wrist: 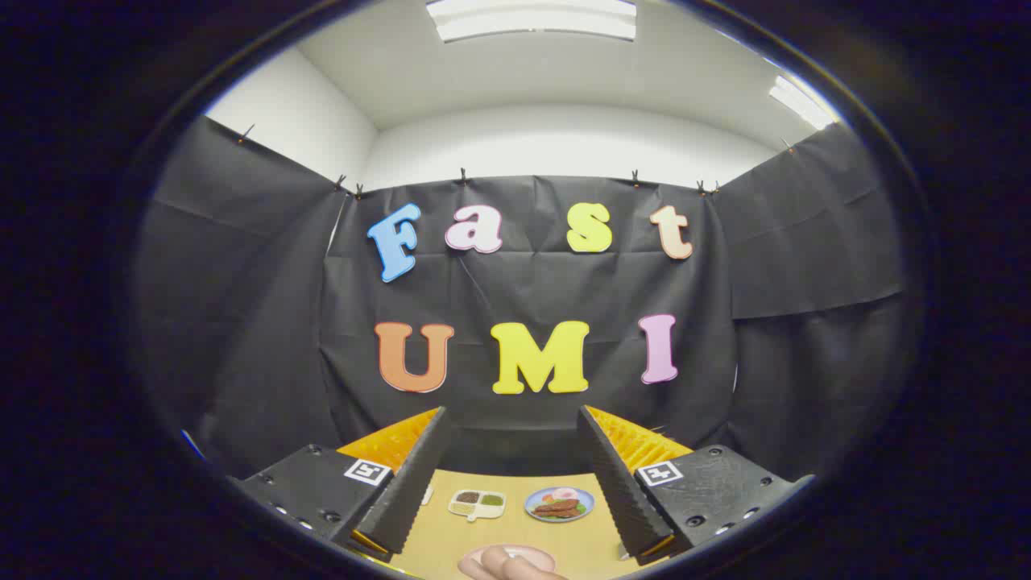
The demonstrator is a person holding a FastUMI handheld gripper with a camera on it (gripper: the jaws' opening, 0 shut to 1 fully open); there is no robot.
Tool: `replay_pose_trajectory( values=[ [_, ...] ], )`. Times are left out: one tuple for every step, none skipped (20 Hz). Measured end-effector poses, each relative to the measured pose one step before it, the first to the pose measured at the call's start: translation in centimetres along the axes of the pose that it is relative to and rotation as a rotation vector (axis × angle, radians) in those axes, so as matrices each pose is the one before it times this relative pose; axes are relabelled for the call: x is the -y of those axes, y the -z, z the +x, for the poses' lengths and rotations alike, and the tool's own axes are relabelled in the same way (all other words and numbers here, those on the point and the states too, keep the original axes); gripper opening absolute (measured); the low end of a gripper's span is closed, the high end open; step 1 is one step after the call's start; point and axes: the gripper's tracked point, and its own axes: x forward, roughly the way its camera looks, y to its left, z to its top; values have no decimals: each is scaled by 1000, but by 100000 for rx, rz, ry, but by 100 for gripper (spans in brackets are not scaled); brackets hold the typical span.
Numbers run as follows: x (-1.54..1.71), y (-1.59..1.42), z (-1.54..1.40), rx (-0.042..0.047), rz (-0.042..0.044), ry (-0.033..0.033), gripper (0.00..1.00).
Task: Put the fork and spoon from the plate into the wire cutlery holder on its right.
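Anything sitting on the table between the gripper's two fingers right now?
Yes. In the gripper view, between the open gripper fingers lie a small compartment tray, a blue plate of food and, nearest, a pink plate edge. No fork or spoon is discernible.

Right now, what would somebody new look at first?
Probably the two fingers, spread wide apart with nothing between them. On the table beyond them sit a small tray of food and, beside it, a blue plate of food. Nearer, a pink plate peeks in.

Tan table (515, 533): divided tray (477, 504), food plate (560, 504), pink plate (515, 556).
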Motion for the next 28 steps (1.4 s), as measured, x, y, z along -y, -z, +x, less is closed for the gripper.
replay_pose_trajectory(
  values=[
    [50,-328,-99,-326,188,-321,95],
    [428,57,-88,-289,40,308,95],
    [434,-5,-99,220,-927,532,95],
    [628,178,35,-96,-1826,1520,95],
    [431,616,2,-923,-1646,666,95],
    [-261,1102,216,-1996,-540,-806,95],
    [-327,1158,236,-3813,969,-1748,95],
    [-250,1315,371,-4210,1902,-1755,95],
    [108,989,443,-3807,1399,-576,96],
    [526,726,390,-2696,440,279,96],
    [319,702,495,-2027,-586,758,96],
    [147,903,703,-2198,-1175,502,96],
    [71,892,550,-2182,-900,197,96],
    [-76,1176,688,-2536,-981,129,96],
    [125,1101,592,-2911,-413,550,96],
    [-12,1229,600,-3252,519,79,96],
    [-138,978,595,-2991,1261,-215,96],
    [23,1085,679,-2621,809,-126,96],
    [108,882,647,-2326,127,573,96],
    [242,1199,738,-3015,322,501,96],
    [-11,1200,844,-3450,1815,-269,96],
    [-264,1484,967,-3954,1880,-1269,96],
    [113,1566,1081,-4190,821,776,96],
    [638,1712,1214,-5315,21,2051,96],
    [392,1585,1336,-4583,141,1439,96],
    [-20,1972,1337,-4918,260,655,96],
    [20,1393,1178,-4213,756,401,96],
    [183,1423,1303,-4078,282,382,96]
  ],
)
